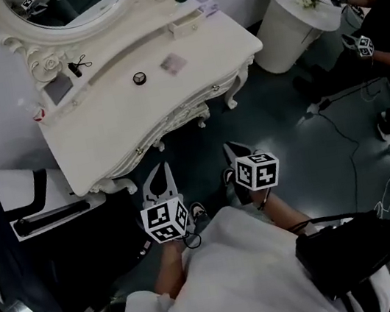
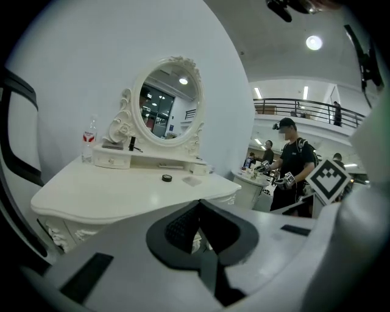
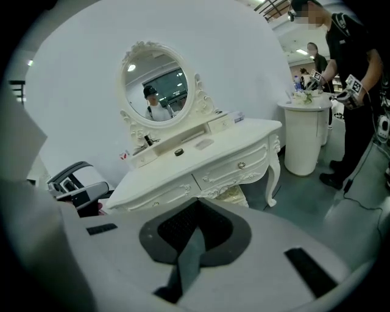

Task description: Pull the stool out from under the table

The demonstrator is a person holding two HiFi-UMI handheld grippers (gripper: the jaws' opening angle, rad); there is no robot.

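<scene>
**Head view: both grippers closed, short of the dressing table**

Head view has the left gripper (image 1: 159,174) and the right gripper (image 1: 236,153) side by side over the dark floor (image 1: 315,160), both pointing toward 12 o'clock at the white worktop (image 1: 171,103). Each gripper's own view shows its jaws pressed together with nothing between them.

The stool (image 3: 234,194) shows only in the right gripper view, as a pale yellowish patch tucked under the drawer front (little more of it can be made out). It sits at 12 o'clock from the right jaws, apart from them.

On the worktop a small round black item (image 1: 139,78) lies near the middle, and an oval mirror (image 1: 71,1) stands at the back edge. At 2 o'clock is a round white pedestal table (image 1: 284,31), with a person in black (image 1: 384,21) beside it holding marker cubes.
</scene>
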